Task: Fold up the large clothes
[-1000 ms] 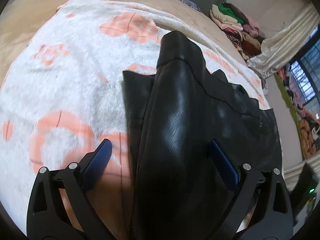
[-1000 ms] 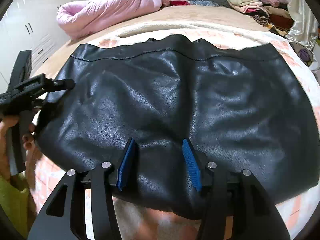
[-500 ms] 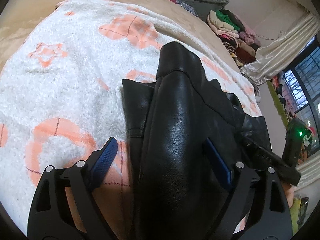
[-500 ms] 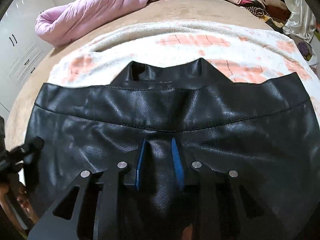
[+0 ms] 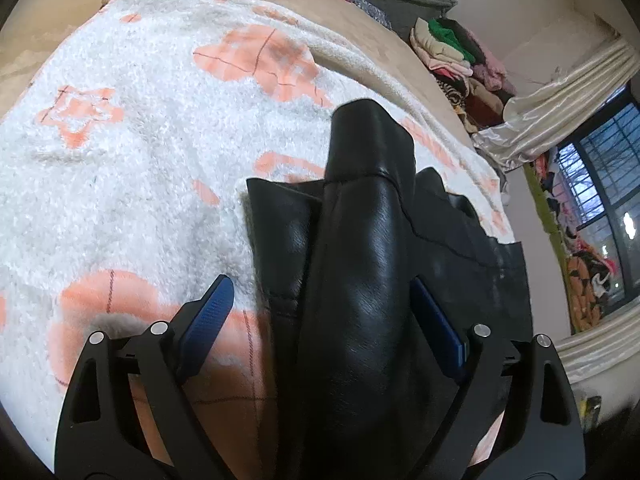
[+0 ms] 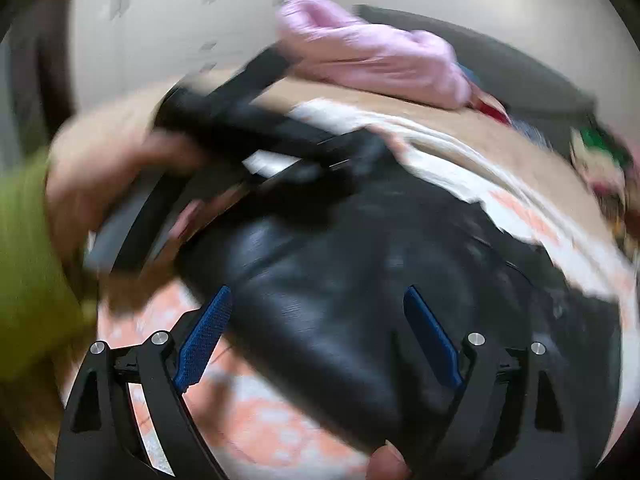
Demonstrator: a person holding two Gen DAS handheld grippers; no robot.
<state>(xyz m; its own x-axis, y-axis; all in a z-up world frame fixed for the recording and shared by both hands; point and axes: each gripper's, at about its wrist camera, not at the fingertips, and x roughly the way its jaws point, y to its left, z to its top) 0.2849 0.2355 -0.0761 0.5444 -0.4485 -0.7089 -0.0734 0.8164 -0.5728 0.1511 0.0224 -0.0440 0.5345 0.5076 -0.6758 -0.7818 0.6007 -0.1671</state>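
Note:
A black leather garment [image 5: 360, 280] lies on a white fleece blanket [image 5: 140, 160] with orange shapes. In the left wrist view a folded ridge of it runs up between the jaws of my left gripper [image 5: 320, 312], which is open; the left pad stands clear of the leather. The right wrist view is blurred by motion. There my right gripper [image 6: 320, 320] hovers over the leather [image 6: 340, 280] with its jaws opening wide and the pads not pressing on it. A hand [image 6: 112, 168] in a green sleeve holds the left gripper [image 6: 328, 160] at the garment's far left edge.
The blanket covers a tan bed [image 5: 360, 40]. A pink quilt [image 6: 372, 60] lies at the head of the bed, and a pile of folded clothes [image 5: 460, 60] is stacked at the far right corner. A curtain [image 5: 560, 100] and window [image 5: 600, 184] are to the right.
The right jaws, pinched narrowly over the leather half a second ago, now stand wide, and that view has swung left and rolled. The left view shifted slightly; the right gripper left its edge.

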